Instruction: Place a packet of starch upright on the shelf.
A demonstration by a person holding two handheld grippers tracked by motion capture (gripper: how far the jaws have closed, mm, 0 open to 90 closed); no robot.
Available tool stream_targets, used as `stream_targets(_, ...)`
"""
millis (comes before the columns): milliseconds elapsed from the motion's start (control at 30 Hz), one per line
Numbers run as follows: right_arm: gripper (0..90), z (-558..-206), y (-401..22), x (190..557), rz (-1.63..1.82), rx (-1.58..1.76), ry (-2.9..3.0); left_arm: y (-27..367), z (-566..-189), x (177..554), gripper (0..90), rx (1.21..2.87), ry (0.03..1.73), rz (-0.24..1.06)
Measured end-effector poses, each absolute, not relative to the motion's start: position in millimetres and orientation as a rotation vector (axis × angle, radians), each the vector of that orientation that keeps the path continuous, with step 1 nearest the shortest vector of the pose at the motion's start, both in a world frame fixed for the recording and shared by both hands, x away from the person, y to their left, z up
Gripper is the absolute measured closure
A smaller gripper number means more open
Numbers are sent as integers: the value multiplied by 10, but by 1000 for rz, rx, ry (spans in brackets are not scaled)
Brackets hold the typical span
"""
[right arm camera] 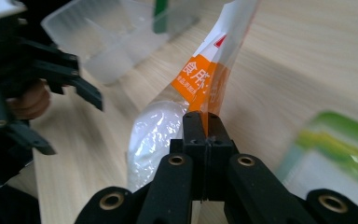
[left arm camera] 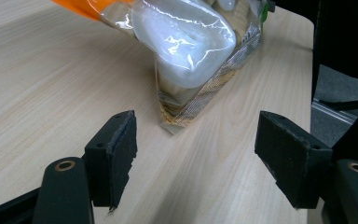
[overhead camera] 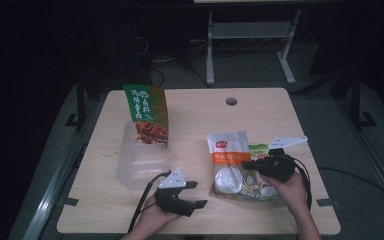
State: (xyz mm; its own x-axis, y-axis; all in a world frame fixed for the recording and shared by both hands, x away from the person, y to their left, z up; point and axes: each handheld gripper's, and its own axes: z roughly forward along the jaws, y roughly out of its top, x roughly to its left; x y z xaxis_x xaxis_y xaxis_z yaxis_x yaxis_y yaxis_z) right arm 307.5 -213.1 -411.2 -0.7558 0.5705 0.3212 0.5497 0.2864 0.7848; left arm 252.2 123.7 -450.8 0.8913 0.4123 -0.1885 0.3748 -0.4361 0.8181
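Right hand-held gripper (right arm camera: 204,126) clamped on orange-labelled bag (right arm camera: 200,84) bearing white "食用"; left hand-held gripper (left arm camera: 196,154) wide, empty.

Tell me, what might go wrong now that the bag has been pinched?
The right gripper pinches just a thin edge of the orange-and-white bag, so its heavy white contents could pull it free. The left gripper stands open beside it, giving no support. Another packet lies beneath and might get dragged along.

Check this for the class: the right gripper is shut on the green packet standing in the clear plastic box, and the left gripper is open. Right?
Not quite. The right gripper is shut on the orange-and-white packet, as the right gripper view shows; the left gripper is open.
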Motion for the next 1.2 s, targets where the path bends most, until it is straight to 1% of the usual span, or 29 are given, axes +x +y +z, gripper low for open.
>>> stream_targets(267, 895, -3971, -1951, 2963, 1592, 888, 2494, 1224, -4520, 2532, 292, 2067, 568, 52)
stream_targets(433, 896, -3932, -1873, 2926, 1630, 802, 2490, 1172, -4547, 2580, 293, 2046, 592, 27)
stream_targets(600, 896, -3905, -1799, 2890, 1656, 726, 2507, 1164, -4578, 2660, 348, 2003, 634, -9)
stream_targets(633, 896, -3902, -1783, 2883, 1666, 715, 2511, 1174, -4577, 2678, 348, 1995, 641, -23)
stream_targets(667, 896, -3897, -1733, 2866, 1684, 679, 2521, 1183, -4575, 2692, 422, 1970, 650, -41)
stream_targets(700, 896, -3897, -1733, 2866, 1684, 679, 2521, 1183, -4575, 2692, 466, 1970, 650, -41)
stream_targets(733, 896, -3895, -1714, 2862, 1688, 662, 2526, 1194, -4567, 2693, 466, 1958, 649, -53)
stream_targets(767, 896, -3891, -1660, 2848, 1692, 630, 2540, 1200, -4548, 2676, 601, 1949, 645, -40)
stream_targets(833, 896, -3895, -1627, 2842, 1692, 620, 2551, 1203, -4536, 2661, 663, 1951, 651, -18)
stream_targets(867, 895, -3898, -1621, 2843, 1686, 618, 2551, 1210, -4524, 2650, 713, 1947, 647, -4)
stream_targets(900, 895, -3898, -1621, 2843, 1686, 618, 2551, 1224, -4509, 2640, 713, 1942, 644, 11)
stream_targets(933, 895, -3913, -1641, 2854, 1676, 637, 2552, 1246, -4479, 2621, 819, 1918, 655, 41)
stream_targets(967, 895, -3913, -1641, 2854, 1676, 637, 2552, 1246, -4479, 2621, 839, 1918, 655, 41)
stream_targets(1033, 894, -3947, -1678, 2876, 1664, 659, 2564, 1239, -4452, 2589, 873, 1929, 647, 100)
stream_targets(1067, 894, -3947, -1678, 2876, 1664, 659, 2564, 1239, -4452, 2589, 885, 1929, 647, 100)
stream_targets(1100, 893, -3959, -1677, 2880, 1654, 655, 2570, 1236, -4446, 2576, 885, 1938, 641, 130)
stream_targets(1200, 891, -3994, -1662, 2894, 1574, 677, 2613, 1228, -4442, 2554, 892, 1941, 654, 166)
